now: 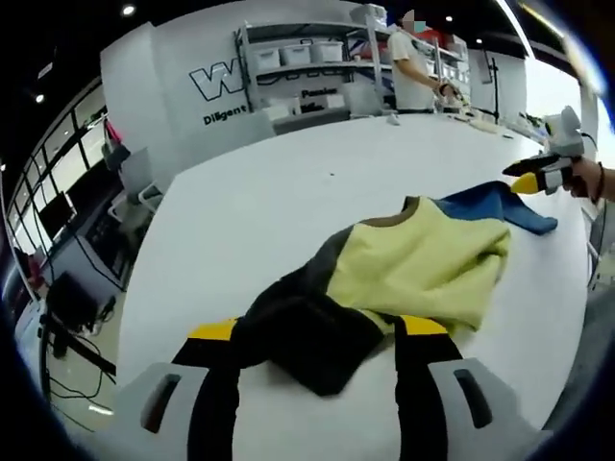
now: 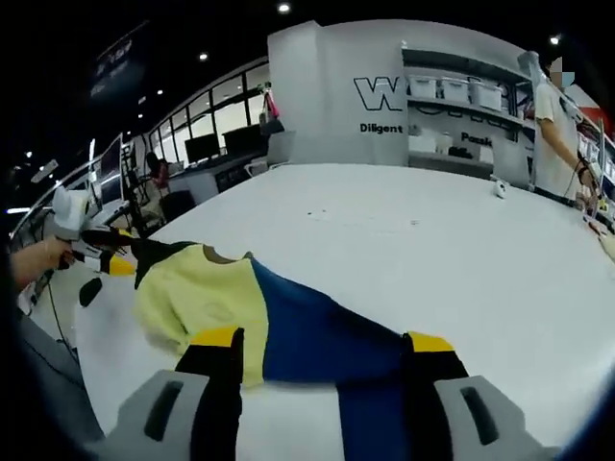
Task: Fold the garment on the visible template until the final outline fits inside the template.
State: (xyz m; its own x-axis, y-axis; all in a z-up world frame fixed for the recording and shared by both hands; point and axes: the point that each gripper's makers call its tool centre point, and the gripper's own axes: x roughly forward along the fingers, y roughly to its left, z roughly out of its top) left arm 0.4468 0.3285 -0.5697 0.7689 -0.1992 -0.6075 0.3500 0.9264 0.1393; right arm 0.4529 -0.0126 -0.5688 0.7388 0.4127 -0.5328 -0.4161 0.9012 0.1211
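A yellow garment (image 1: 423, 264) (image 2: 197, 288) lies crumpled on the white table (image 1: 288, 192) (image 2: 432, 230). It has a black sleeve (image 1: 307, 336) (image 2: 154, 252) and a blue sleeve (image 1: 490, 204) (image 2: 317, 331). My left gripper (image 1: 317, 328) stands with its jaws wide apart and the black sleeve bunched between them; it also appears at the far left (image 2: 110, 261) at the black end. My right gripper (image 2: 322, 338) has its jaws wide apart with the blue fabric lying between them; it is also at the blue end (image 1: 533, 180).
A person (image 1: 413, 67) (image 2: 553, 125) stands at the table's far side by shelves of bins (image 1: 307, 58). A small object (image 2: 498, 185) sits near the far edge. Desks and chairs (image 1: 135, 182) stand beyond the table's edge. A hand (image 2: 38, 259) holds the left gripper.
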